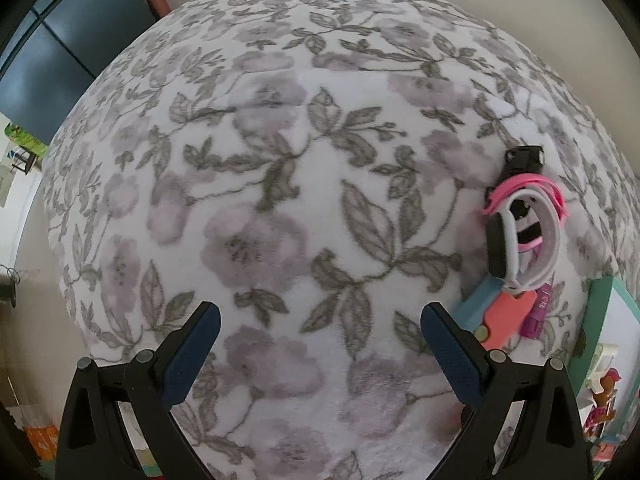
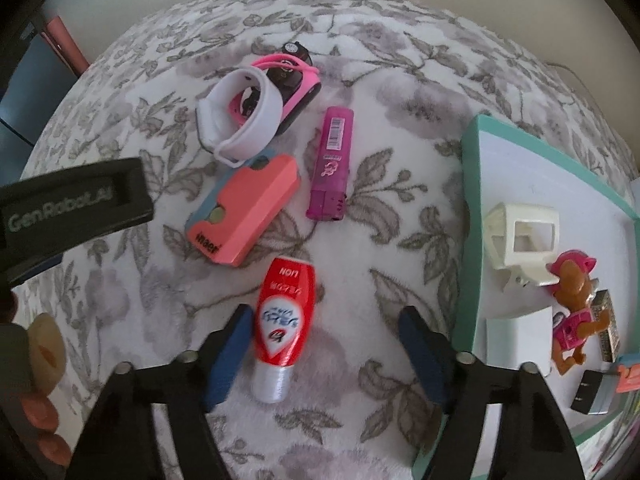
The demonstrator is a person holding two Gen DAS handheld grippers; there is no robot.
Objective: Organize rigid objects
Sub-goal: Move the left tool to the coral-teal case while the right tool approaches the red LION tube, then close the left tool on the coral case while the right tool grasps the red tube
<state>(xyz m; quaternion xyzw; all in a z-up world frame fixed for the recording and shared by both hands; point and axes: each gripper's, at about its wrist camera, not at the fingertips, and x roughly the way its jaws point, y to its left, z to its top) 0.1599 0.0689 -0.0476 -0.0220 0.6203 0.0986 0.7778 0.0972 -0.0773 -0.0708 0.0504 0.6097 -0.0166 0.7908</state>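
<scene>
Flowery blanket point(image 2: 400, 80) covers the bed. My right tongs point(image 2: 324, 344) are open around the red tube point(image 2: 284, 320), ready to carry it to the green tray point(image 2: 472, 240) near the right edge. My left tongs point(image 1: 320, 332) are open and empty.

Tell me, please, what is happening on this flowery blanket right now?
A person is sorting small items into a green-rimmed tray. The right gripper points down over a red and white tube, which lies between its fingers; the left pad is beside it, the other clearly apart, so it is not gripped yet. The left gripper hangs open over bare blanket. A white watch, a coral case and a purple stick wait nearby.
</scene>
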